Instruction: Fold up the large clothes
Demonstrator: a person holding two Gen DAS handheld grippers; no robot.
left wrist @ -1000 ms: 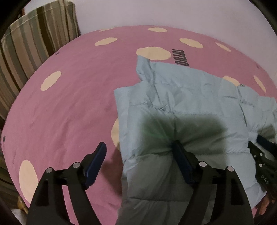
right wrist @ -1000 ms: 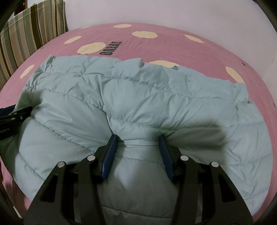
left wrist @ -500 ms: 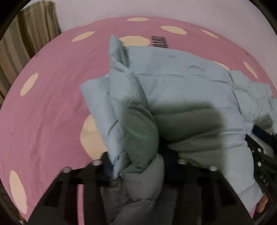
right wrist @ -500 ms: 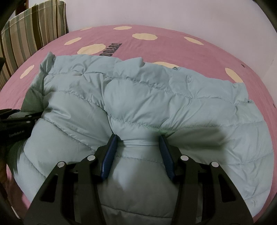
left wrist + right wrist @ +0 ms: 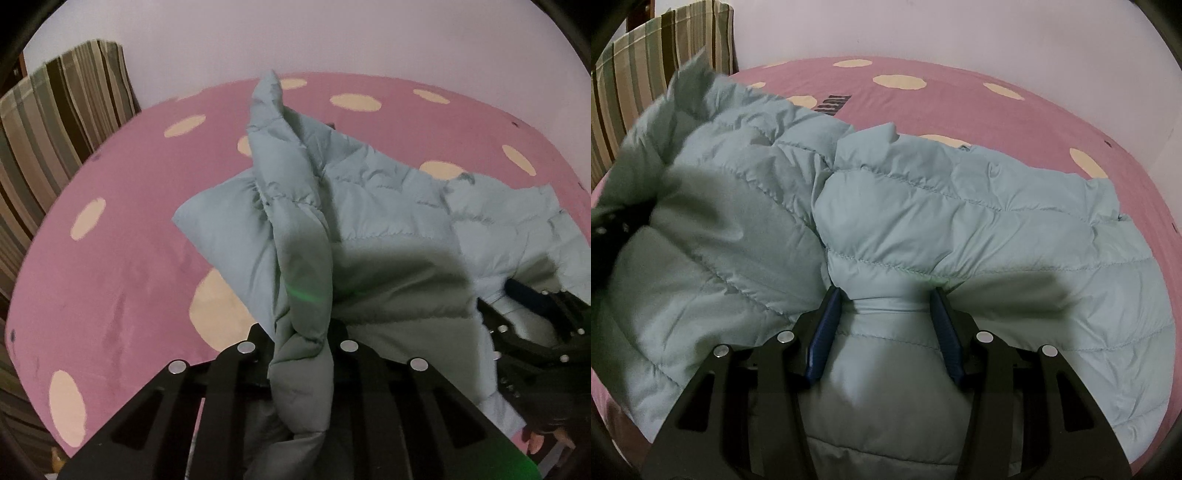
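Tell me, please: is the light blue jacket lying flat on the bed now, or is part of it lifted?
Partly lifted. The left tongs are closing on a bunched edge of the jacket and it stands up.

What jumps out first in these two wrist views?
A pale blue puffer jacket sprawls across the pink sheet with cream spots. The left gripper is closing on a bunched fold that rises to a peak; the right gripper pinches the near edge. A striped cushion leans at far left.

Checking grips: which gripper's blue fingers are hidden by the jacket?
The left gripper: jacket fabric buries its closing fingers, while the right gripper shows both.
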